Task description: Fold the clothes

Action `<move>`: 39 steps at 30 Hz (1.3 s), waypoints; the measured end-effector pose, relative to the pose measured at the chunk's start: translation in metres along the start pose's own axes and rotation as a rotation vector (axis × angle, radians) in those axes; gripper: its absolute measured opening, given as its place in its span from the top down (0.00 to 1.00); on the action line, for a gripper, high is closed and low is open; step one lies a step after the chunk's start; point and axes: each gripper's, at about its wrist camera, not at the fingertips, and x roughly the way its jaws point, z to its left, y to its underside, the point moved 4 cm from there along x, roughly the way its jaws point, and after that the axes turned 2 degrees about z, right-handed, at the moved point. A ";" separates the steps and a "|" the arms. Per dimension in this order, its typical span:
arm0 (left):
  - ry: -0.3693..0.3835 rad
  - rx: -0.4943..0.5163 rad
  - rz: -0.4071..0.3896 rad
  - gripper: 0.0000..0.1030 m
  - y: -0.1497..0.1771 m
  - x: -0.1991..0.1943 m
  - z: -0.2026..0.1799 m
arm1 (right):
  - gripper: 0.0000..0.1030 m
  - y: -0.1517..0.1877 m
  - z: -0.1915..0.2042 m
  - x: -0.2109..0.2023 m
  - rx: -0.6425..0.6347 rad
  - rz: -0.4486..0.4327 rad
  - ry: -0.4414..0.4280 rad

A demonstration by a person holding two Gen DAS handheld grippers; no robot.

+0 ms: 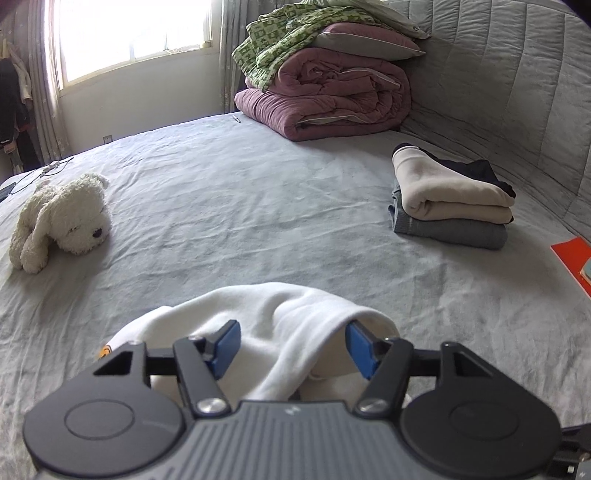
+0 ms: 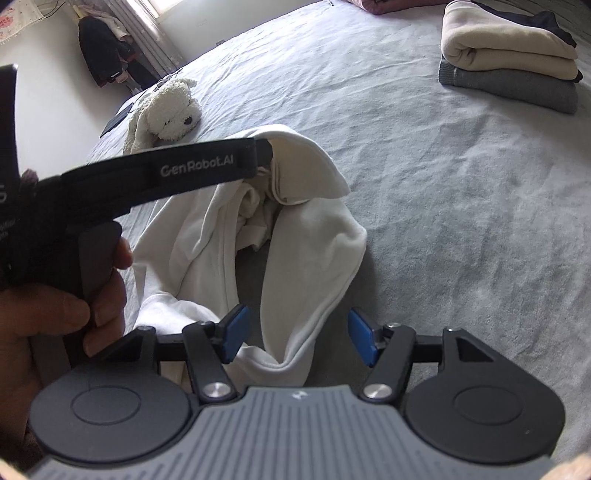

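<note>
- Left wrist view: left gripper gapes apart over white garment, pads clear; lower cloth hidden.
- Right gripper likewise spread, garment hem between, unpressed.

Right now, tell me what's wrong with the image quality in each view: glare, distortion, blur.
Left wrist view: the window is blown out to white, and fisheye bends the grey headboard. Right wrist view: fisheye curves the bed sheet; the hand and the left tongs loom large and soft; the white garment stays readable.
</note>
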 end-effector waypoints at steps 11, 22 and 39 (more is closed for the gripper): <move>-0.109 -0.129 -0.115 0.96 -0.021 -0.032 0.040 | 0.37 0.003 0.007 0.007 0.003 0.026 -0.011; -0.265 -0.207 -0.173 0.96 -0.017 -0.086 0.110 | 0.36 0.003 0.008 0.013 0.002 0.039 0.000; -0.433 -0.383 -0.171 0.96 0.045 -0.143 0.210 | 0.35 0.012 0.019 0.019 -0.052 0.052 0.006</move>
